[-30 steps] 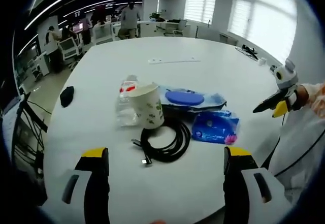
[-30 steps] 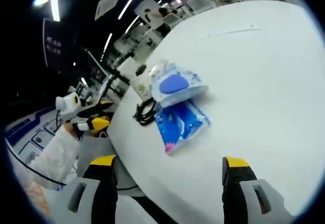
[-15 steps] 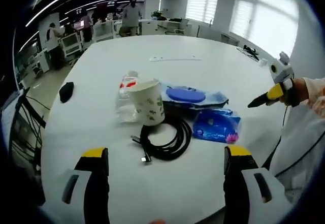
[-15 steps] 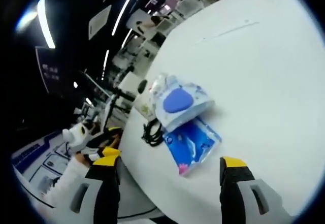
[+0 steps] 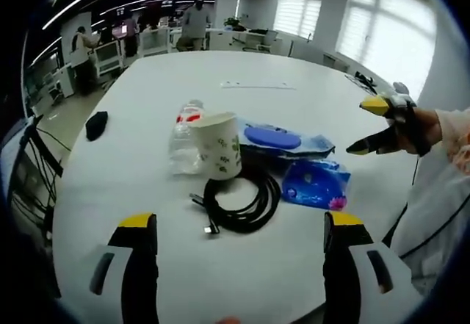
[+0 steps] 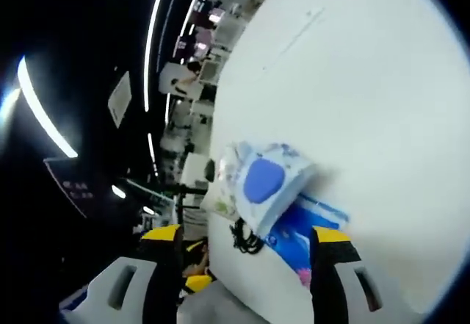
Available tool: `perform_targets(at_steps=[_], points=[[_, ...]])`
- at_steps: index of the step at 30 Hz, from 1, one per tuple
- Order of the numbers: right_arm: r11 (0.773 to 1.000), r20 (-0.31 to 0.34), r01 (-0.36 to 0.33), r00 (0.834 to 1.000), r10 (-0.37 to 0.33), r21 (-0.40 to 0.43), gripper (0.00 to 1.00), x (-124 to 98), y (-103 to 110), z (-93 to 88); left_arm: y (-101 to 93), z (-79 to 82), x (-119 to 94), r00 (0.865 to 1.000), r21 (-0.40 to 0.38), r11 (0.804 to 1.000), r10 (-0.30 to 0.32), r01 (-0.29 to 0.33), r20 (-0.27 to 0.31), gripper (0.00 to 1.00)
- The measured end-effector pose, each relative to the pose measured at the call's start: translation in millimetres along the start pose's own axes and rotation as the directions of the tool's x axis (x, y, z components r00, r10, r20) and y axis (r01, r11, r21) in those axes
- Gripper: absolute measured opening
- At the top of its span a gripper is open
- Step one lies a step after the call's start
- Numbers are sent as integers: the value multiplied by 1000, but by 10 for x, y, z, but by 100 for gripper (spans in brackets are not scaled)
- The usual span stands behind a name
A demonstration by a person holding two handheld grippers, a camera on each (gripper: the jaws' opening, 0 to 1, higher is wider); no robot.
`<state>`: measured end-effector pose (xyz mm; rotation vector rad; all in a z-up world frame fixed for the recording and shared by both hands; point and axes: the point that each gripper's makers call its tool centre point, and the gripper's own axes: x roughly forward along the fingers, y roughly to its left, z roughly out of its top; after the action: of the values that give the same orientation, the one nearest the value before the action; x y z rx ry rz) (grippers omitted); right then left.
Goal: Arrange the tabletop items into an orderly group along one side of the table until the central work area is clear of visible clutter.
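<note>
White tabletop (image 5: 294,67), broad and round, with the clutter bunched near the front edge: a paper cup (image 5: 218,145) standing upright, a clear plastic bottle (image 5: 183,137) lying just behind and to its left, a coiled black cable (image 5: 241,199) in front of the cup, a wipes pack with a blue lid (image 5: 283,140) to the right, and a smaller blue packet (image 5: 316,184) touching the pack's near side. A small dark object (image 5: 96,125) sits well apart near the far-left rim. Left gripper (image 5: 239,232) hangs short of the cable, jaws spread wide, holding nothing. Right gripper (image 5: 376,126) shows at the right of the left gripper view, over the table edge beside the blue packet — jaws parted, empty. The right gripper view is steeply rolled; its own jaws (image 6: 246,237) frame the wipes pack (image 6: 264,184) and packet (image 6: 301,239) from the side. Risks, as I judge them: the cup is light and next to the cable — dragging the coil could tip it; the bottle on its side may roll if nudged; the blue packet lies close to the edge and a push from the wrong side could send it off.
</note>
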<state>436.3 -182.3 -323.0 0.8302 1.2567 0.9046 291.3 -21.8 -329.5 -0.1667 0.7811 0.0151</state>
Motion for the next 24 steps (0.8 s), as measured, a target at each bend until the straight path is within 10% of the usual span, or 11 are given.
perform_targets(at_steps=[24], points=[[924, 86, 45, 993, -84, 380, 50, 552, -337, 30, 222, 24, 8, 999, -66, 998, -6, 9, 51, 95]])
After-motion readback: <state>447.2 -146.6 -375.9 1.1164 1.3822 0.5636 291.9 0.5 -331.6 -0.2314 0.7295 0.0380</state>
